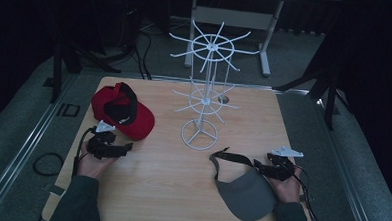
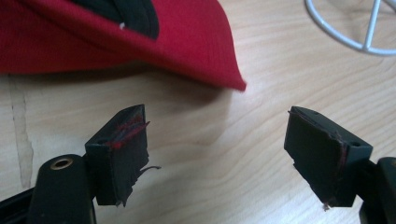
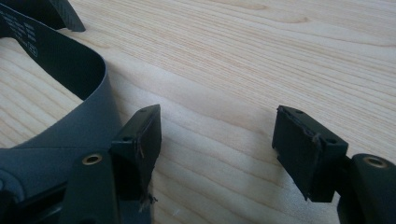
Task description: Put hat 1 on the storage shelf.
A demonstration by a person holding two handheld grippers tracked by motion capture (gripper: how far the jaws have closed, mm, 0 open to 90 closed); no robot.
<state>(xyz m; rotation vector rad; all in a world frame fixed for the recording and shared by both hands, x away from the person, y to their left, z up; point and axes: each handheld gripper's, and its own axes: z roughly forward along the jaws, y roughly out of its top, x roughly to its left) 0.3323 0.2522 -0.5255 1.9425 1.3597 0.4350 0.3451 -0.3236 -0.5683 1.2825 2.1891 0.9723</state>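
Over at nine o'clock on the wooden table (image 1: 180, 190) the left gripper (image 2: 217, 140) hangs with its jaws spread wide, nothing between them, just short of the red cap (image 1: 124, 111). At four o'clock the right gripper (image 3: 217, 140) gapes too, beside the grey visor (image 1: 245, 192).

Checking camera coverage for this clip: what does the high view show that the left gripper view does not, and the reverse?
High view: the grey visor, the right gripper beside it, and the rack's spoked tiers. Left gripper view: worn, red-smeared pads on its wide-open, empty jaws. Both: the red cap, the rack's ring base and the wooden table.
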